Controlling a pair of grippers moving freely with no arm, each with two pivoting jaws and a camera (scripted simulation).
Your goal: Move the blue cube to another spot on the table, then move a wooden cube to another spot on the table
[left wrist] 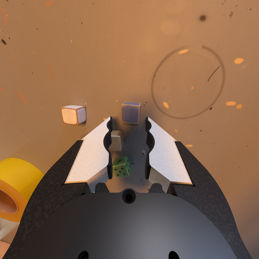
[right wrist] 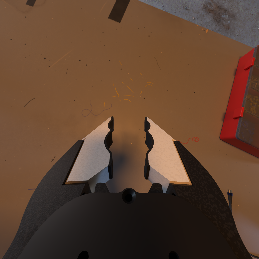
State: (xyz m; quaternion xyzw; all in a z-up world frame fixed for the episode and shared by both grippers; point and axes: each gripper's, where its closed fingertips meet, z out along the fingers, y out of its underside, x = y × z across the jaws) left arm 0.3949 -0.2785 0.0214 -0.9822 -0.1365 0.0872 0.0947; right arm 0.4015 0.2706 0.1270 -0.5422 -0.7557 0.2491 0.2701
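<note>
1. Left wrist view looks down on the left gripper (left wrist: pixel 129 119), hanging above the table (left wrist: pixel 126 49) with its jaws well apart and nothing between them. The blue cube (left wrist: pixel 130 113) lies just beyond the fingertips, lined up with the gap.
2. No bench edge shows in this view, so the cube's place relative to the edges and corners cannot be told; it sits on open table, with a faint ring stain (left wrist: pixel 187 82) off to its right.
3. Judging by the layout, the step in hand is the approach to the blue cube. To do it well, carry the gripper forward until the cube is centred between the pads, then lower straight down and close on two opposite flat faces.
4. A plain wood cube (left wrist: pixel 117 140) sits close on the near side, partly hidden by one finger, with a green die (left wrist: pixel 121 167) nearer still. Descending too short would likely knock them.
5. The blue cube has dull blue faces with worn tan borders along its edges, and stands square on the table. A white cube (left wrist: pixel 73 114) with the same tan edging lies apart to its left.
6. A yellow tape roll (left wrist: pixel 16 186) lies well to the near left.
7. Right wrist view shows the right gripper (right wrist: pixel 129 119), also parted and empty, over bare table near an edge, with a red case (right wrist: pixel 243 100) to one side.
</note>
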